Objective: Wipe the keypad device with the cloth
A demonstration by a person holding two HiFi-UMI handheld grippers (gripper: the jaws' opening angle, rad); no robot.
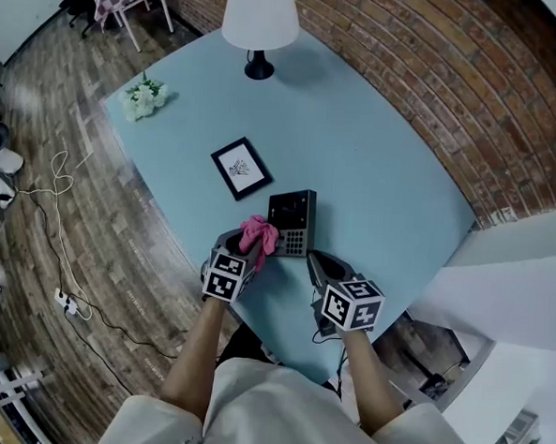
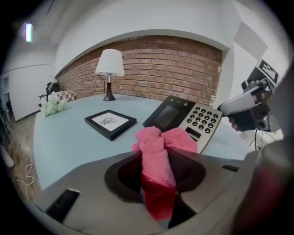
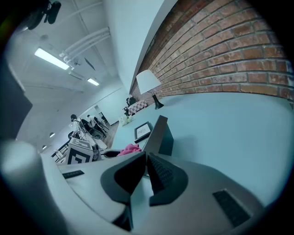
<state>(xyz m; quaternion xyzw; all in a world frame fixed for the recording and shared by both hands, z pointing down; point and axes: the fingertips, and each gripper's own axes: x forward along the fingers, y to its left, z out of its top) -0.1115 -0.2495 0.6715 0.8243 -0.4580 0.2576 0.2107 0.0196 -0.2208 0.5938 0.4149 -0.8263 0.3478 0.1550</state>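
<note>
As the cloth [image 2: 158, 158] is clamped in the left tool [image 1: 241, 258], at the near edge of the keypad [image 1: 291, 223] on the desk [image 1: 376, 157], light strokes are advised — the right tool [image 3: 144, 167], clenched empty, could steady it.

Centre of frame: we see the keypad device [image 1: 290, 223], dark screen above silver button pad, resting on the blue surface [image 1: 376, 157]. The bunched pink cloth [image 1: 259, 234] overlaps its lower-left edge, pinched in the left hand-held gripper [image 1: 246, 250].
</note>
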